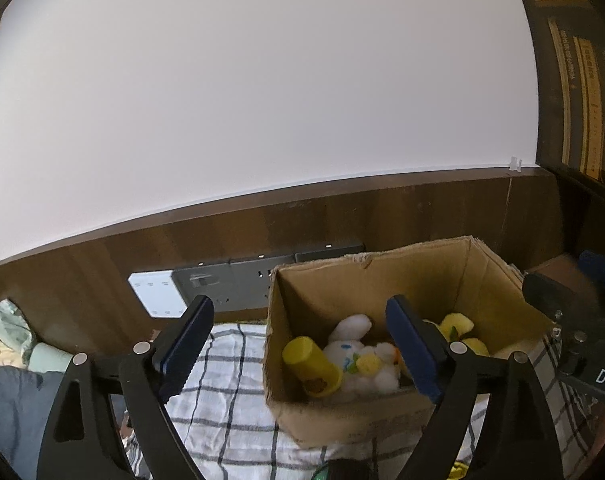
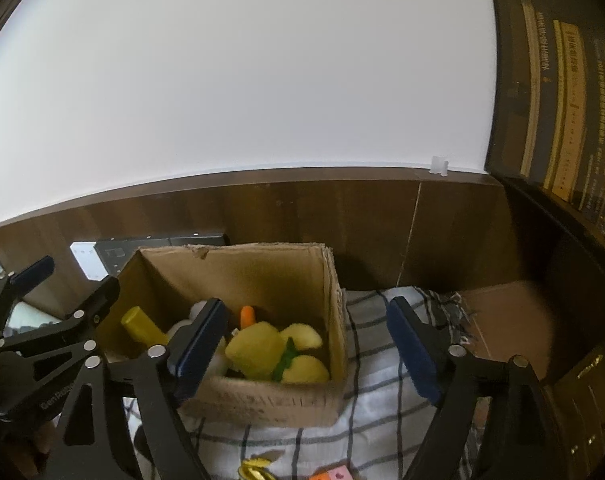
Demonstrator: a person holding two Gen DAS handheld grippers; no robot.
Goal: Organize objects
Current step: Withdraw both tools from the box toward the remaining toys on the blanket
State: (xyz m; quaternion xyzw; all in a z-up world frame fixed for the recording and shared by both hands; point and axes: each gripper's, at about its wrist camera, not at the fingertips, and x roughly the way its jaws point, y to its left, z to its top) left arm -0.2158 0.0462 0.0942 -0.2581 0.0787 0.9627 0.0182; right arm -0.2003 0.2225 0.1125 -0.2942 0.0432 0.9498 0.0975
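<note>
An open cardboard box (image 1: 362, 420) stands on a checked cloth. Inside lie a yellow bottle (image 1: 312, 366), a white plush bunny (image 1: 352, 344) and a yellow plush toy (image 1: 456, 326). My left gripper (image 1: 298, 312) is open in front of the box's left half, with nothing between its pads. In the right wrist view the box (image 2: 262, 400) shows the yellow plush (image 2: 258, 350), an orange carrot tip (image 2: 247, 316) and the bottle (image 2: 140, 326). My right gripper (image 2: 307, 308) is open in front of the box's right wall and holds nothing. The left gripper (image 2: 62, 280) appears at the left edge.
The checked cloth (image 1: 222, 400) covers the surface around the box. A wooden panel with a grey socket strip (image 1: 238, 284) runs behind it. A brown surface (image 2: 510, 320) lies to the right. Small yellow (image 2: 254, 468) and pink (image 2: 338, 472) items sit at the near edge.
</note>
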